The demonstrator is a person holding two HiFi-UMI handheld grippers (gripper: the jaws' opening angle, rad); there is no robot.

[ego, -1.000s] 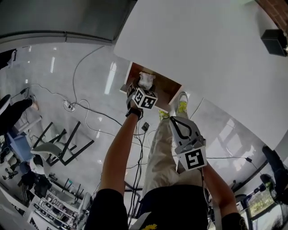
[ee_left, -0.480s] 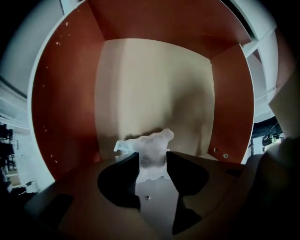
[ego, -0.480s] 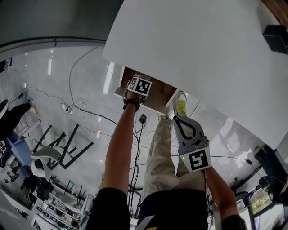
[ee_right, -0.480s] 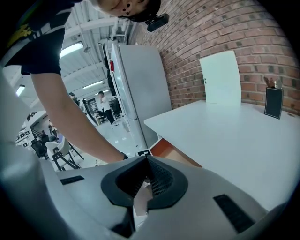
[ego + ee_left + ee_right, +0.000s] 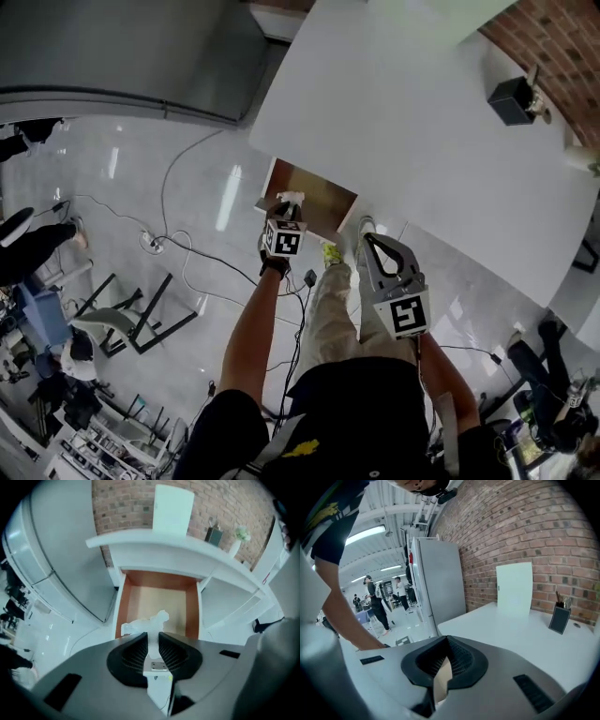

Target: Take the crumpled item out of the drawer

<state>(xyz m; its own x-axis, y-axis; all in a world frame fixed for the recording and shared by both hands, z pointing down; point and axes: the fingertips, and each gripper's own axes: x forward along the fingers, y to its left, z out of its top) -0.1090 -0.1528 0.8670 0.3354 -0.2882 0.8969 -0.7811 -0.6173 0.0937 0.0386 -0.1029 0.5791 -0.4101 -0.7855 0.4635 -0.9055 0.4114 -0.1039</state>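
White table (image 5: 422, 141) by a brick wall, drawer (image 5: 157, 602) open underneath. The left gripper (image 5: 152, 641) has just been closing and pinches the crumpled item (image 5: 145, 623) over the drawer's front. I'd hold firm and lift straight clear. The right gripper (image 5: 446, 644) is pressed together, empty.

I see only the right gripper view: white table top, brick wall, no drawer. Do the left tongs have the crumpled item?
Observer: Yes. The left tongs have just been closing and now pinch the crumpled white paper.
Operator: Is it out of the drawer?
Observer: It seems clear of it: the open drawer lies below, its wooden floor bare.
Operator: Where are my right tongs?
Observer: In the head view, the right tongs hang right of the drawer, apart from it.
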